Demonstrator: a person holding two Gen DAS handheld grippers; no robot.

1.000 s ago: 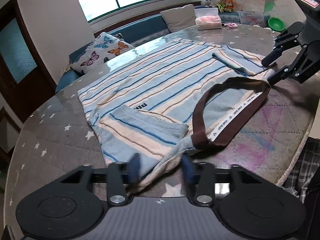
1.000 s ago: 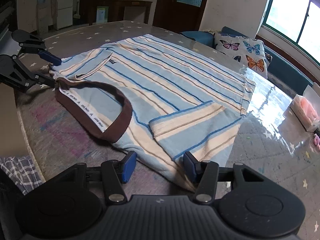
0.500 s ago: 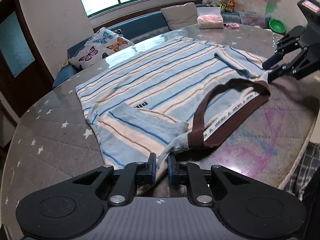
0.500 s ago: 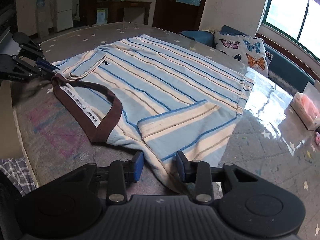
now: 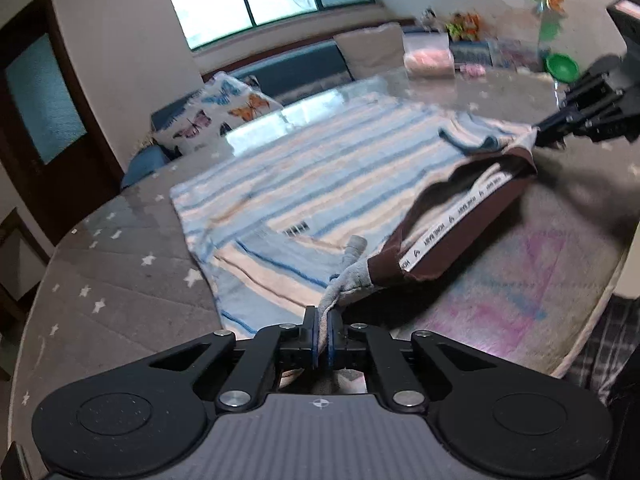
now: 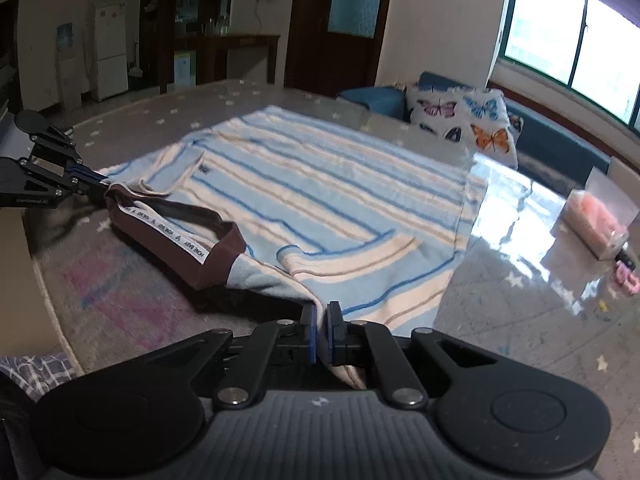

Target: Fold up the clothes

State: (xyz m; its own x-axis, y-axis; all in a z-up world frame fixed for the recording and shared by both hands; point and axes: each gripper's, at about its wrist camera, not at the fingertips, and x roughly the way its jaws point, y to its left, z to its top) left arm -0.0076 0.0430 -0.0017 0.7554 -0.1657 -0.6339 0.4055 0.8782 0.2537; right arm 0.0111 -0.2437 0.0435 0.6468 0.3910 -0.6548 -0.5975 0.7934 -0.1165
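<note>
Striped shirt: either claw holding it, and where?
Both. Left claw and right claw each pinch a shoulder of the striped shirt, either side of the brown collar.

We look low and close along each gripper from opposite shoulders of one striped shirt (image 5: 320, 176), sharing its brown collar (image 6: 176, 236).

Both hand-held grippers (image 5: 322, 334) (image 6: 321, 334) closed, pinching the shirt (image 5: 320, 184) (shoulders lifting).

Legible: "HONE BABY", repeated in dark print along white tape (image 5: 452, 220) sewn inside the brown neckband (image 5: 472, 232) of the striped garment (image 5: 320, 176); same wording read on the tape from the right wrist view. Small dark chest print (image 5: 296, 229) on the garment: illegible. Nothing else readable.
</note>
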